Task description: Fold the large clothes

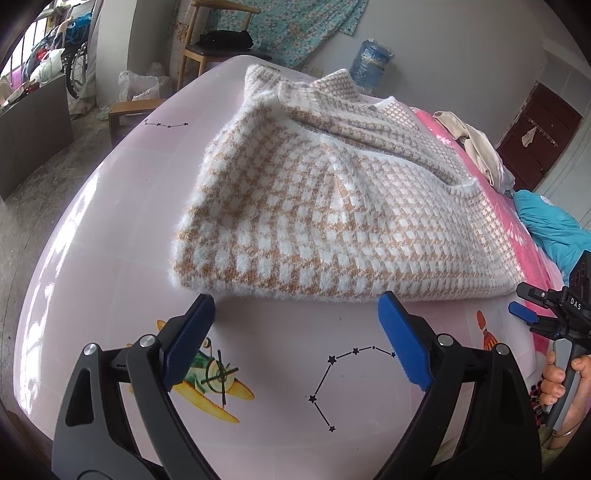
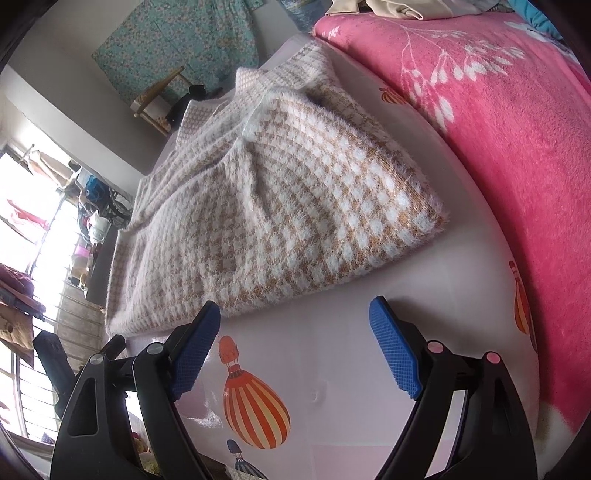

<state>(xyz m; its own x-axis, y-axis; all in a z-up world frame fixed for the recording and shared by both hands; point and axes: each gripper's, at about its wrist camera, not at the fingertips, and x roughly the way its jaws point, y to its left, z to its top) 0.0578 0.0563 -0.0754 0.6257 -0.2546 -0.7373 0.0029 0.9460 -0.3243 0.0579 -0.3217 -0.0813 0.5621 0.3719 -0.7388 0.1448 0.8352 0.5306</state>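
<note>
Sweater (image 1: 314,206) lies just ahead of the left hand-held gripper (image 1: 295,325) and right hand-held gripper (image 2: 293,332), both released, empty. Near hem corners should be pinched evenly.

A lived-in bedroom in a home. A bed is taking up most of the room, wearing a pale pink sheet (image 1: 110,229) printed with cartoon planes, hot-air balloons and star constellations, and a pink fleece blanket (image 2: 517,155) with white leaf shapes is lying across it. A fuzzy checked sweater (image 1: 314,206) is resting on the sheet, with more clothes (image 1: 476,147) piling up beyond it. A wooden chair (image 1: 207,48) is standing against a plain wall where floral cloth (image 1: 295,26) is hanging. A large water bottle (image 1: 369,62) is sitting nearby. Laundry is hanging at a barred window (image 2: 26,229), and a dark door (image 1: 535,144) is showing hooks.
</note>
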